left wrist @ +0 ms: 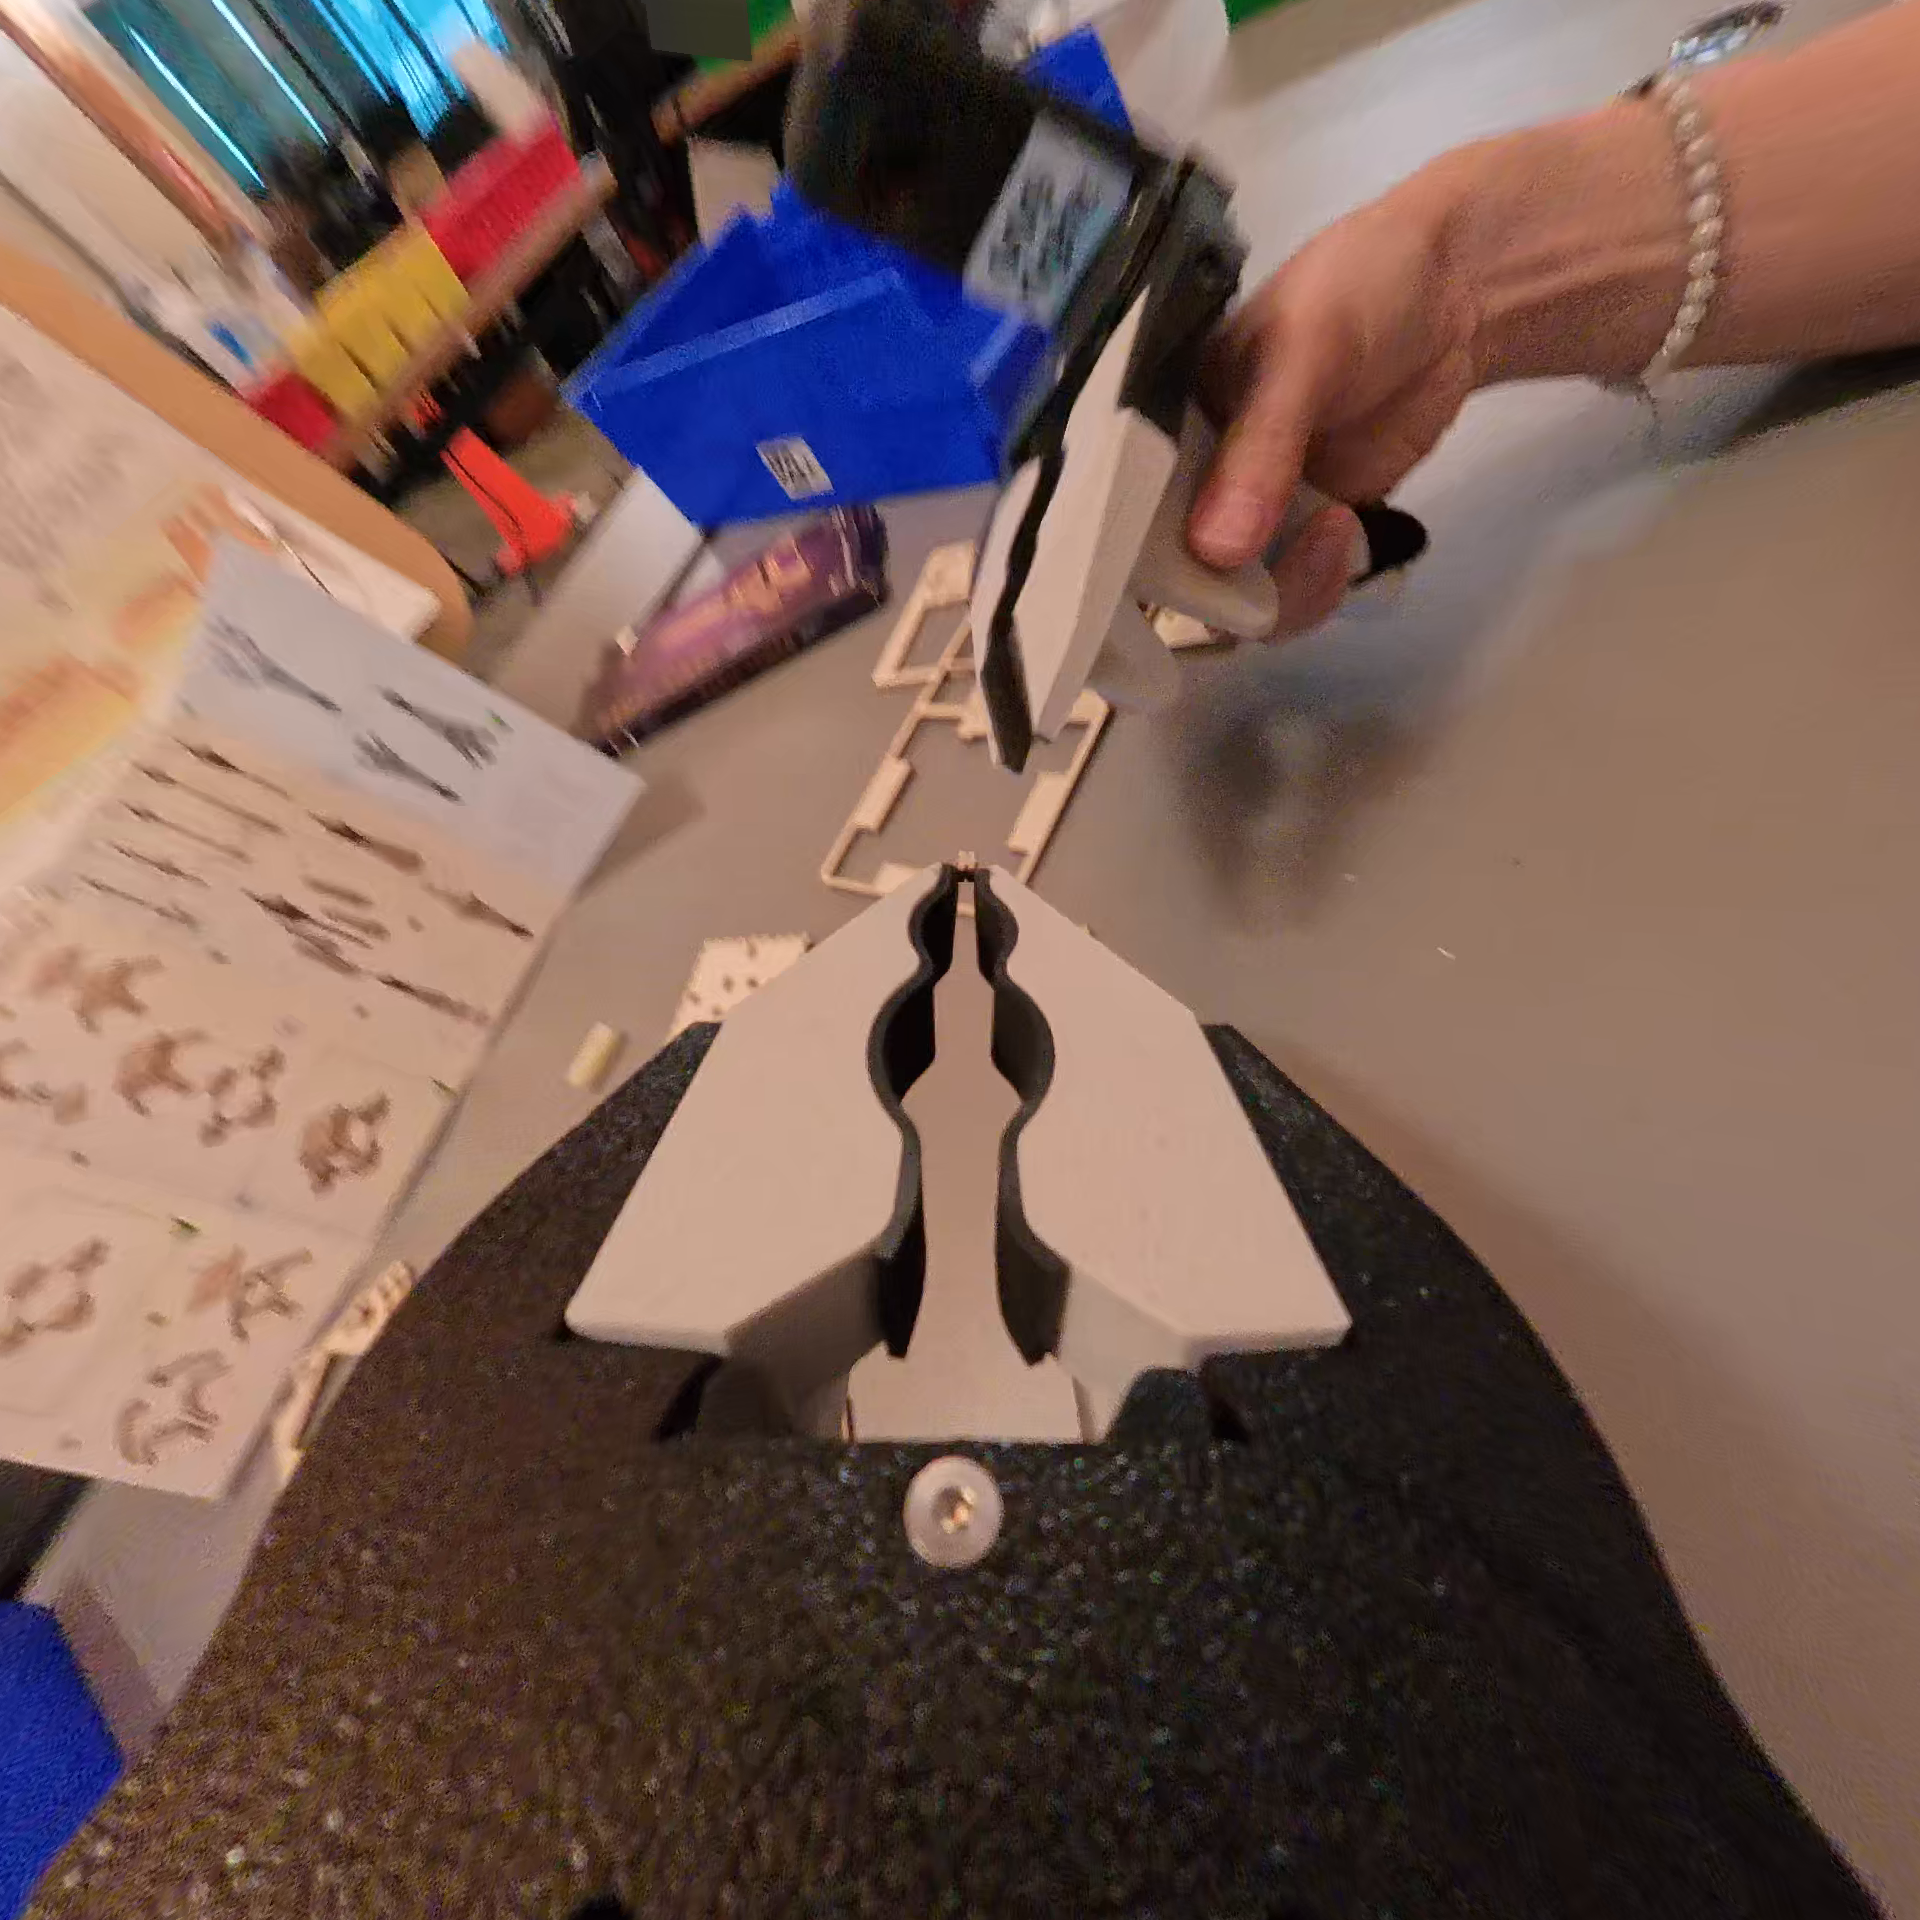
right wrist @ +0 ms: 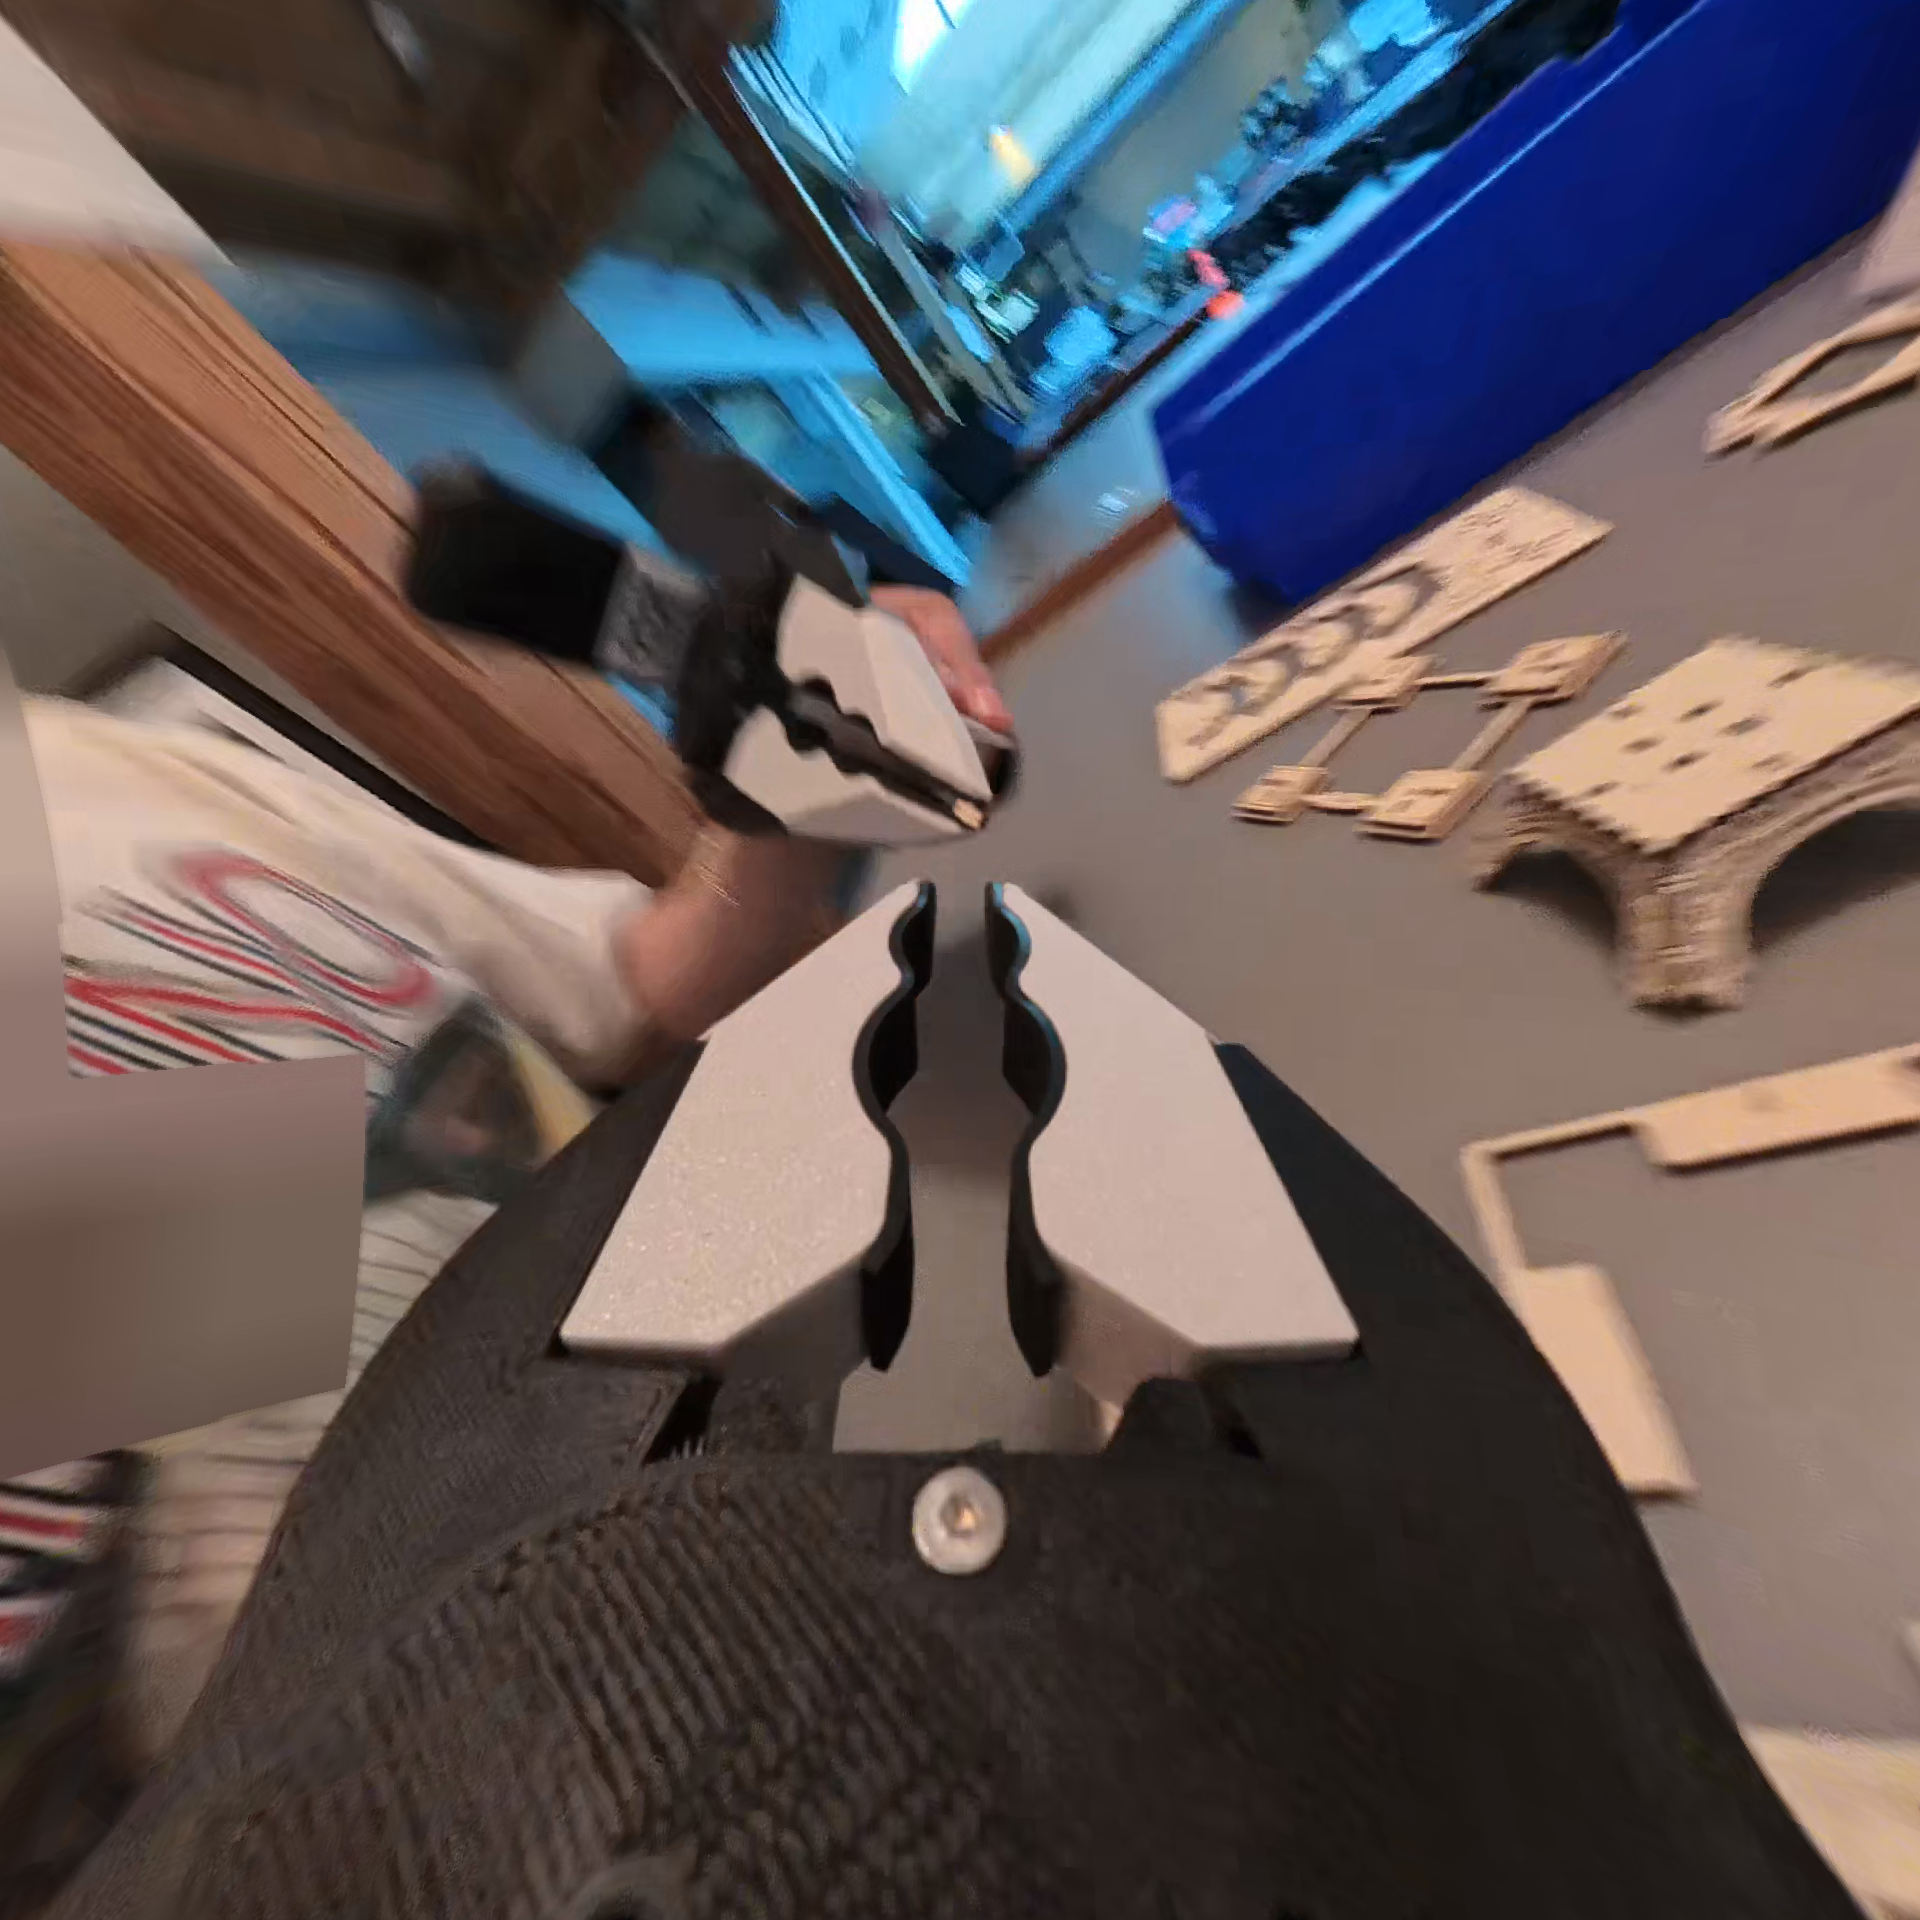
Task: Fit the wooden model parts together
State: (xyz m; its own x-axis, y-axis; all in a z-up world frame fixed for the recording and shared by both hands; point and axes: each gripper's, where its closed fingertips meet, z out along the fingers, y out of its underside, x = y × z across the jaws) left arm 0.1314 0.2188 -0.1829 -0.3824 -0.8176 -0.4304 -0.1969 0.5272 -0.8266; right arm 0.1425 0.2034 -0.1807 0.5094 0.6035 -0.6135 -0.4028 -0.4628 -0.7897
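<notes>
Left wrist view: my left gripper (left wrist: 966, 883) pinches a tiny wooden piece (left wrist: 967, 858) at its jaw tips; right gripper (right wrist: 958, 894) slightly parted, empty, frame centre.

Both grippers match: the left gripper (left wrist: 966, 878) and right gripper (right wrist: 958, 894) each carry pale grey wedge-shaped fingers lined with wavy black pads, on a speckled black printed body with one silver screw (left wrist: 953, 1523) at centre. The right hand (left wrist: 1340, 364) wears a beaded silver bracelet (left wrist: 1694, 218) and wristwatch (left wrist: 1720, 42).
</notes>
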